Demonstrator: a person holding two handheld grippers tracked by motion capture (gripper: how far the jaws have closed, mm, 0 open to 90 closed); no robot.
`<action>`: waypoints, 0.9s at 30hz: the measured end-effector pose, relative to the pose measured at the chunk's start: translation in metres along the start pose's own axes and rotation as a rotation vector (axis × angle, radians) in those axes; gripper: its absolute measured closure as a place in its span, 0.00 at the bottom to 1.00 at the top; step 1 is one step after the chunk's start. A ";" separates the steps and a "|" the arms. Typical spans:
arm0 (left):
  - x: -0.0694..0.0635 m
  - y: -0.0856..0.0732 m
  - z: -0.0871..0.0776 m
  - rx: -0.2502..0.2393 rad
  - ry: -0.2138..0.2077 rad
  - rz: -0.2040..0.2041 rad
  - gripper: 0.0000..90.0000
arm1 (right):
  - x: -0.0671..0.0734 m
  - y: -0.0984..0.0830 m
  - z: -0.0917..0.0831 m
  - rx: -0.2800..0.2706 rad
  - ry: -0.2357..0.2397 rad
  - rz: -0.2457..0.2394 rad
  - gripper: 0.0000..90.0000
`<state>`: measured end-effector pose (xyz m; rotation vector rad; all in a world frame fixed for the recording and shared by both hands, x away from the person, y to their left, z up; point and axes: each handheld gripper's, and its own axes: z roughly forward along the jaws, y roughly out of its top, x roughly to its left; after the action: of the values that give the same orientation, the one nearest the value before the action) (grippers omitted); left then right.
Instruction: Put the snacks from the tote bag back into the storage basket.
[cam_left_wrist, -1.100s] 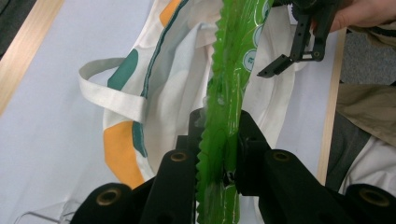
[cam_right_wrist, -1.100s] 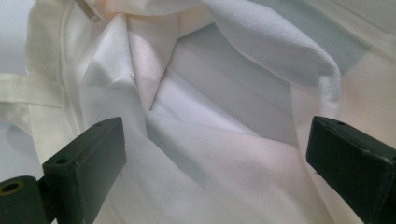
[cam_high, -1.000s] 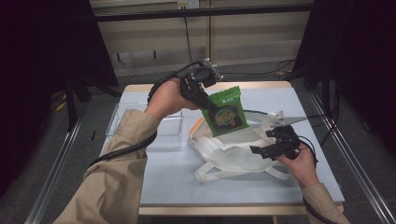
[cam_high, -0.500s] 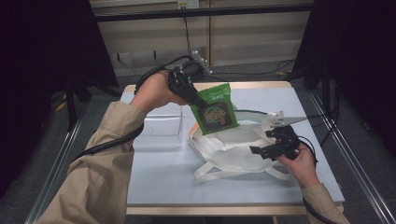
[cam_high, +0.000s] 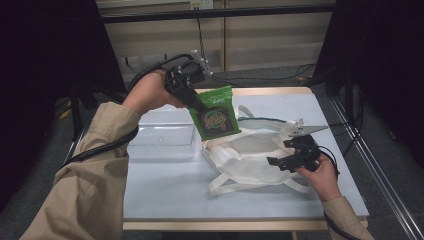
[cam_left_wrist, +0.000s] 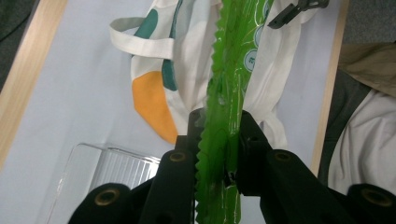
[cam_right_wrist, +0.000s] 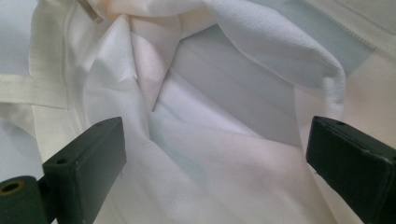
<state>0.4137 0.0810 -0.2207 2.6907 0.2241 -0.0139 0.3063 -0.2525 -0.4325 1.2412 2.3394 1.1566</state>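
Note:
My left gripper (cam_high: 196, 104) is shut on the top corner of a green snack bag (cam_high: 216, 119), which hangs in the air over the far left edge of a white tote bag (cam_high: 245, 152). In the left gripper view the black jaws pinch the bag's serrated edge (cam_left_wrist: 218, 144), with the tote (cam_left_wrist: 154, 93) and its orange and teal patches below. My right gripper (cam_high: 284, 154) rests at the tote's right side. In the right gripper view its jaws stand wide apart over the white cloth (cam_right_wrist: 224, 140), and the right gripper (cam_right_wrist: 219, 161) presses on nothing.
A clear plastic container (cam_high: 160, 140) stands left of the tote, also in the left gripper view (cam_left_wrist: 107, 168). The pale table (cam_high: 165, 200) has a wooden rim. The tote's handles (cam_high: 235, 182) trail toward the front edge. Cables run behind the table.
My left gripper has carried the green bag leftward and slightly up, away from over the tote's middle toward the container. The right gripper has stayed put.

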 end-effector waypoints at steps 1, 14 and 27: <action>0.002 -0.002 -0.001 0.000 -0.001 -0.003 0.88 | 0.000 0.000 0.000 -0.001 0.001 0.001 0.05; 0.017 -0.020 -0.016 0.014 0.027 -0.031 0.88 | 0.000 -0.001 0.001 0.005 0.004 0.002 0.05; 0.031 -0.038 -0.017 0.014 0.065 -0.064 0.88 | 0.001 -0.001 0.001 0.003 0.012 -0.001 0.05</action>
<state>0.4381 0.1264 -0.2232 2.6991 0.3307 0.0534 0.3058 -0.2518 -0.4338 1.2367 2.3510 1.1640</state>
